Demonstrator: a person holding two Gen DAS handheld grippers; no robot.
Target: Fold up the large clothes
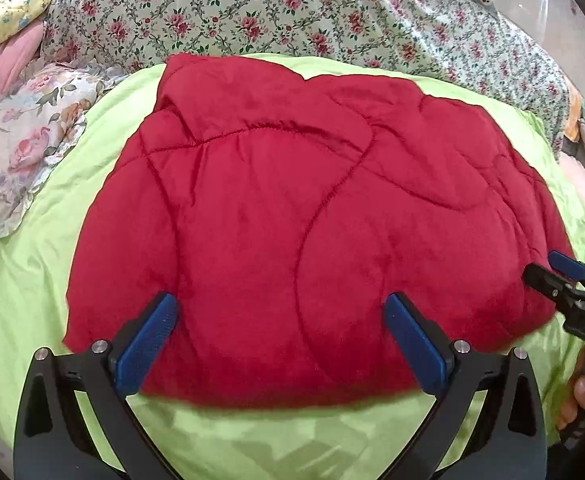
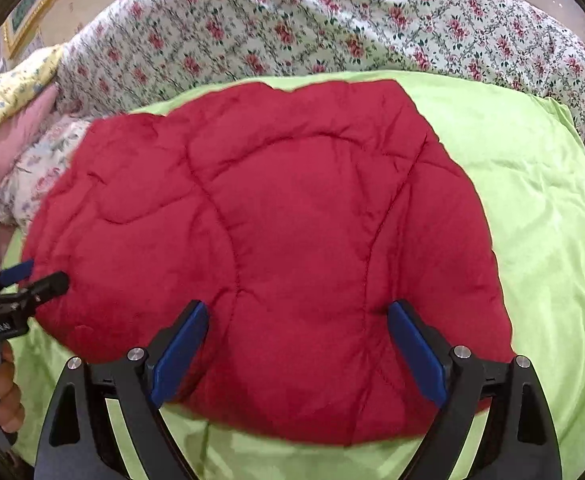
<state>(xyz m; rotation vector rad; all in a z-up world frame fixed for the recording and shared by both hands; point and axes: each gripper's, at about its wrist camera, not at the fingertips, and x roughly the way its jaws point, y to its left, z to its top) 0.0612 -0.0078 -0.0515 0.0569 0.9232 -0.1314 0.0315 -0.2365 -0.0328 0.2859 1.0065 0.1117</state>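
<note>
Left gripper (image 1: pixel 280 318): jaws wide apart, empty, poised over the near hem of the red jacket (image 1: pixel 312 208). Right gripper (image 2: pixel 298 326): jaws equally wide, gripping nothing, over the same hem further right. Jacket lies centre frame on the green sheet (image 1: pixel 24 280), long axis left to right, directly ahead of both jaws. Floral quilt (image 1: pixel 252 12) upper frame. No containers seen.

A red quilted jacket (image 1: pixel 312 216) lies folded in a puffy bundle on the green sheet (image 1: pixel 24 280).
</note>
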